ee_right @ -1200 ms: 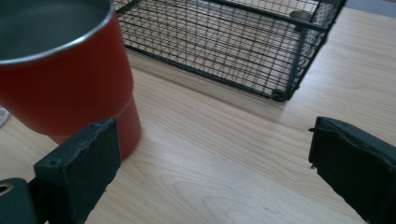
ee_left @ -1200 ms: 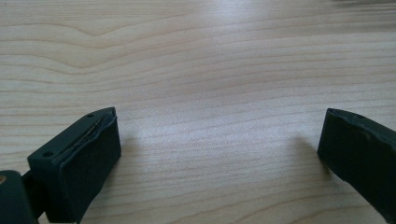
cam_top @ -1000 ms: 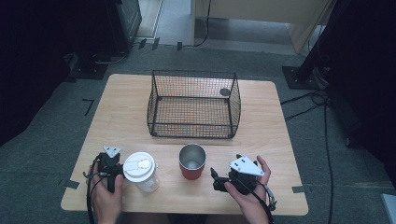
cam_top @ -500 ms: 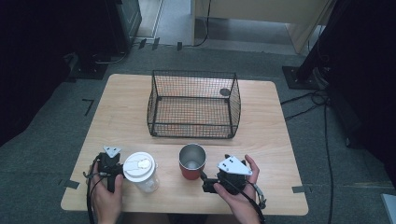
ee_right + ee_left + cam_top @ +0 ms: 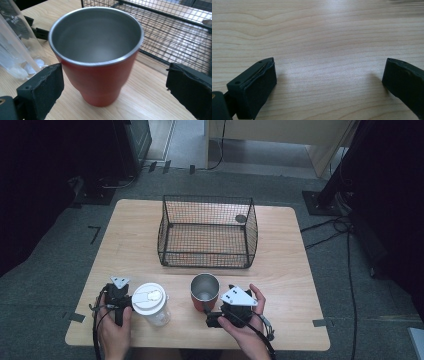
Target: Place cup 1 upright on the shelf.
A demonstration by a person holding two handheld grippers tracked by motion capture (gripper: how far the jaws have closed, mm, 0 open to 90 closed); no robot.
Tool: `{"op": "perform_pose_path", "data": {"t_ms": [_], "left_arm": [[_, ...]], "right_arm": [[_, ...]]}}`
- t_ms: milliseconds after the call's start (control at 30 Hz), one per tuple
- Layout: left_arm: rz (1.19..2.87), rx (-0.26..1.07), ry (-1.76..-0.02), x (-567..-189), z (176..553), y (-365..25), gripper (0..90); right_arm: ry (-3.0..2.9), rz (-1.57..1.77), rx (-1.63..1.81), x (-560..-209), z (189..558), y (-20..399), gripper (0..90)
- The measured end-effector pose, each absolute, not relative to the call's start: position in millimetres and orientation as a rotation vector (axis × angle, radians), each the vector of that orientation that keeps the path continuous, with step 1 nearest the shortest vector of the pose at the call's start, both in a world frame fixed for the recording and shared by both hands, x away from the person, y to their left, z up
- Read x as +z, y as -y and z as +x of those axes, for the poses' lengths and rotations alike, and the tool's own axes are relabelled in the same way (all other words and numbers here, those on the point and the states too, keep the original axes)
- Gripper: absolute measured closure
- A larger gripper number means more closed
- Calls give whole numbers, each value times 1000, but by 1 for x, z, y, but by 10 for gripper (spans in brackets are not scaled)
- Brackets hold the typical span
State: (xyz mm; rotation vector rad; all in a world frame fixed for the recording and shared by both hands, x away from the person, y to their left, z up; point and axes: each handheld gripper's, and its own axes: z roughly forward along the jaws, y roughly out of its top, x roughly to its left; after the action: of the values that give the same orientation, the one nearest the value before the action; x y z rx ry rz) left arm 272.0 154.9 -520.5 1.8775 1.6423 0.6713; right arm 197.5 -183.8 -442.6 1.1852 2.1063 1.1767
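While spread either side of the red cup (image 5: 96, 65), right gripper (image 5: 113, 85) fingers, left gripper (image 5: 329, 80) fingers released over bare table (image 5: 324, 30).

The wire basket (image 5: 207, 231) blocks the middle of the frame, with bare table (image 5: 130, 235) on both sides of it. At lower centre the red cup (image 5: 204, 291) and the lidded clear cup (image 5: 150, 302) stand near each other, a narrow gap between them. The lower right of the table lies free.
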Motion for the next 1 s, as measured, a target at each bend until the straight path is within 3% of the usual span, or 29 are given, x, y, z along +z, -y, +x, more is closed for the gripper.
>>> {"op": "perform_pose_path", "data": {"t_ms": [1000], "left_arm": [[1874, 671, -1644, -521, 273, -155, 1]], "right_arm": [[-2047, 1203, 1173, -452, 215, 143, 76]]}}
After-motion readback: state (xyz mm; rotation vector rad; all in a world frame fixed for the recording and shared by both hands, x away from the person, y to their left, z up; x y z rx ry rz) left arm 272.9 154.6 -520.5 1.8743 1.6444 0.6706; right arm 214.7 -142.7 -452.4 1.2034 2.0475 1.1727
